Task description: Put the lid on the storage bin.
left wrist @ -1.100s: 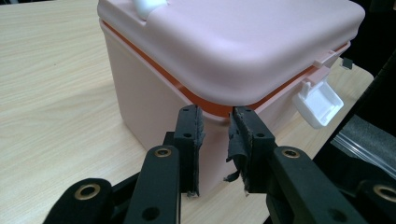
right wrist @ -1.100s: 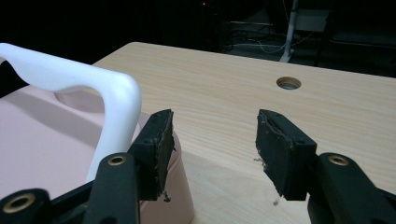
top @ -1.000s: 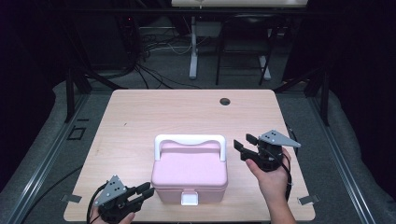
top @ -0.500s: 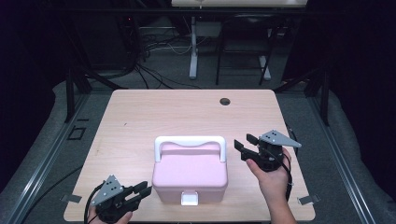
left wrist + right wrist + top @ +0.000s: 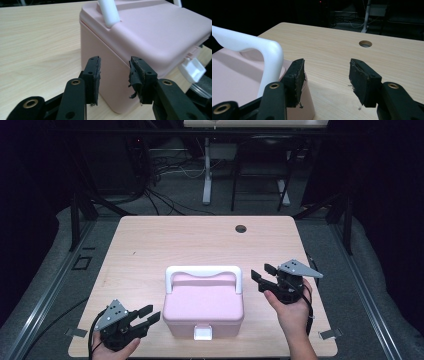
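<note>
Both pairs of jaws stand parted with nothing between them; the left gripper, near the table's near-left corner, has just been opening its jaws, and they point at the near-left corner of the pink box without touching it; the right gripper is likewise released, hovering just beside the box's far-right corner. That box sits closed on the near middle of the table, its white handle lying along the far edge of the lid and its white latch at the near face.

In the left gripper view the left gripper frames the box's corner; the latch is cut off at the right edge, and only the foot of the handle is in frame; the worn pads are frayed at their edges. In the right gripper view the right gripper looks past the handle, whose left end runs out of frame; beyond the jaws lies a round hole in the tabletop.

The table is pale wood; the person's forearms are cut off at the bottom of the high view; the room behind is dark, with cables and a white stand leg on the floor, hard to make out further.
</note>
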`<state>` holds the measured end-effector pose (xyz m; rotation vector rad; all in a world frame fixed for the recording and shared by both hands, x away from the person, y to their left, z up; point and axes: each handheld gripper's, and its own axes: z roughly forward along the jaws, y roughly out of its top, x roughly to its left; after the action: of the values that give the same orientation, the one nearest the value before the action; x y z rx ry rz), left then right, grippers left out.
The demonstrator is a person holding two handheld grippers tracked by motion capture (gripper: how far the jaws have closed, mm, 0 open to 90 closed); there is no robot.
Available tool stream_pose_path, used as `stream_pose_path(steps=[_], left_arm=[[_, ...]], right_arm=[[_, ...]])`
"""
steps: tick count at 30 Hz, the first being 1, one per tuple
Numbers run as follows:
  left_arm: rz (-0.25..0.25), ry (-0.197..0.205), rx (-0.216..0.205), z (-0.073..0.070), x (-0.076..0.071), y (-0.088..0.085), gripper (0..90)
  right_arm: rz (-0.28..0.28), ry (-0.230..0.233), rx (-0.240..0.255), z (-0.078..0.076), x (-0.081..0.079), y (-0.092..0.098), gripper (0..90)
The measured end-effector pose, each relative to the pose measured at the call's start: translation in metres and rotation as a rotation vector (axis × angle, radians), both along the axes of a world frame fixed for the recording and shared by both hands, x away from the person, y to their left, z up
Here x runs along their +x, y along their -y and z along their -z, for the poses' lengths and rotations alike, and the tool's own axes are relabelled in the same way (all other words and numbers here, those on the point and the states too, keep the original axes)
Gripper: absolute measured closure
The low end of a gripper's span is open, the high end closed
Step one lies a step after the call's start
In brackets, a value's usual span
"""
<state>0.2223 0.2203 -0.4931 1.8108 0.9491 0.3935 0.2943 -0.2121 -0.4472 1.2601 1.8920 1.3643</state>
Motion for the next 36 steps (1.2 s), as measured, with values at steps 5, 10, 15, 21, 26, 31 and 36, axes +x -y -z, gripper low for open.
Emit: stream_pose_path(steps=[5,10,15,21,26,31,36], left_arm=[[-0.021,0.005,0.005,-0.002,0.008,-0.004,58.2],[-0.057,0.005,-0.004,-0.003,0.019,-0.013,57.7],[-0.079,-0.006,0.002,-0.003,0.03,-0.019,56.7],[-0.101,-0.009,-0.001,-0.004,0.043,-0.02,55.1],[-0.103,-0.023,0.002,0.0,0.055,-0.017,53.7],[-0.104,-0.035,0.0,0.006,0.064,-0.016,53.0],[-0.117,-0.043,0.0,0.016,0.069,-0.018,52.1]], right_arm=[[-0.001,-0.004,-0.002,0.001,0.0,0.0,45.4],[-0.001,-0.005,0.0,0.001,0.0,0.001,45.2],[0.0,-0.007,-0.001,0.001,0.0,0.001,45.0],[0.002,-0.009,-0.002,0.002,0.001,0.002,44.9],[0.006,-0.009,0.0,0.003,0.001,0.003,44.8],[0.009,-0.009,0.003,0.004,0.001,0.004,44.7],[0.011,-0.014,0.004,0.006,0.001,0.004,44.6]])
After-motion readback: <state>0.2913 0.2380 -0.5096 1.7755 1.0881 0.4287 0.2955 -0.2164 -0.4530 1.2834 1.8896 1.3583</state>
